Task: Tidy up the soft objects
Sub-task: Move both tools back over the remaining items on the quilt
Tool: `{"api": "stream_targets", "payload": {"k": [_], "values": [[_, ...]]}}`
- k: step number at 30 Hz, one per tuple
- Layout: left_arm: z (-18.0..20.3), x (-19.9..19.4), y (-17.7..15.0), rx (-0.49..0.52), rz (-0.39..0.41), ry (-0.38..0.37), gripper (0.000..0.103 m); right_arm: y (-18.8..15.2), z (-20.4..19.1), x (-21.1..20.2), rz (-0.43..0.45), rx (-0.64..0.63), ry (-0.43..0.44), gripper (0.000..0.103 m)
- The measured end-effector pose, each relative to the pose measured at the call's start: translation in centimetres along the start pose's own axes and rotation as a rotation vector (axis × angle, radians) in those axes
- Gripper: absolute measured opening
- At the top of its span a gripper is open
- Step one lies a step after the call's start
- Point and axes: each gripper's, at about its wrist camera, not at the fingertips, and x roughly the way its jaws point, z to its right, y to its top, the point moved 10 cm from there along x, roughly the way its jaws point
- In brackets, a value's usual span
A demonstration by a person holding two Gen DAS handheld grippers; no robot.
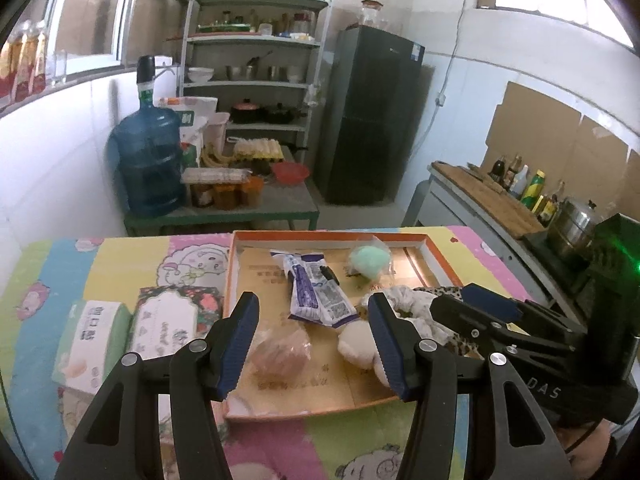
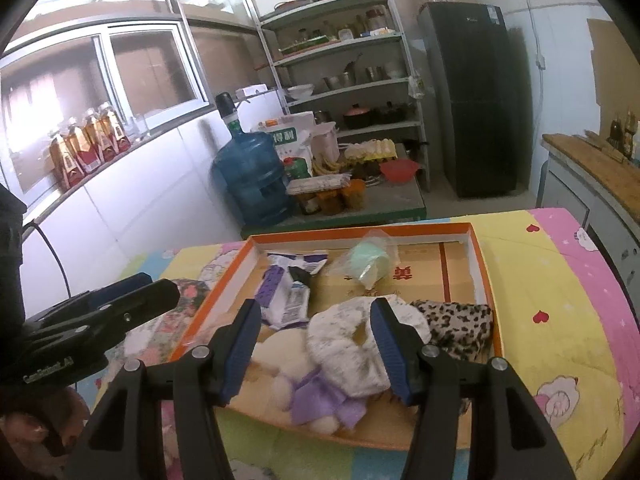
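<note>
Left wrist view. Left gripper (image 1: 314,344) hangs above the near part of the orange-rimmed tray (image 1: 236,240), jaws standing apart, nothing between the pads. Right gripper (image 1: 476,304) comes in from the right edge; "DAS" reads on its black body. Whether its jaws are open cannot be told here.

In the tray, one of each:
- blue-and-white packet (image 1: 316,292), long axis running from the far left toward the near right, QR-type print on it, text too small to read;
- mint-green soft ball in clear wrap (image 1: 370,262), toward the far side;
- pinkish item in a clear bag (image 1: 280,350), near side;
- cream plush (image 1: 356,344), beside the right finger;
- white cloth (image 1: 404,298), with leopard-print fabric (image 1: 438,292) to its right.

Two boxes lie left of the tray on the cartoon-print table cover (image 1: 120,256): a green one (image 1: 92,340) and a floral one (image 1: 172,316). Both carry Chinese writing, not legible.

Right wrist view. Right gripper (image 2: 316,344) is also part open, empty, above the white cloth (image 2: 344,344). The leopard-print fabric (image 2: 456,324) lies lengthwise left to right against the tray (image 2: 478,252) wall. The cream plush (image 2: 276,368) has a purple bow (image 2: 320,400). The left gripper (image 2: 156,294) shows at the left, faint lettering on its body.
</note>
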Motion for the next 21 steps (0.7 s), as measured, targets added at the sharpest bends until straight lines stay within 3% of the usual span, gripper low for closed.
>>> {"api": "stream_targets", "payload": {"k": [7, 21], "values": [[-1.0, -3.8, -0.8, 0.03, 0.06, 0.035, 0.058, -1.1, -3.1, -2.3, 0.02, -0.019, 0.01, 0.056], [-5.7, -8.9, -2.8, 0.032, 0.093, 0.084, 0.058, -2.8, -9.1, -5.0, 0.061, -0.05, 0.027, 0.056]]}}
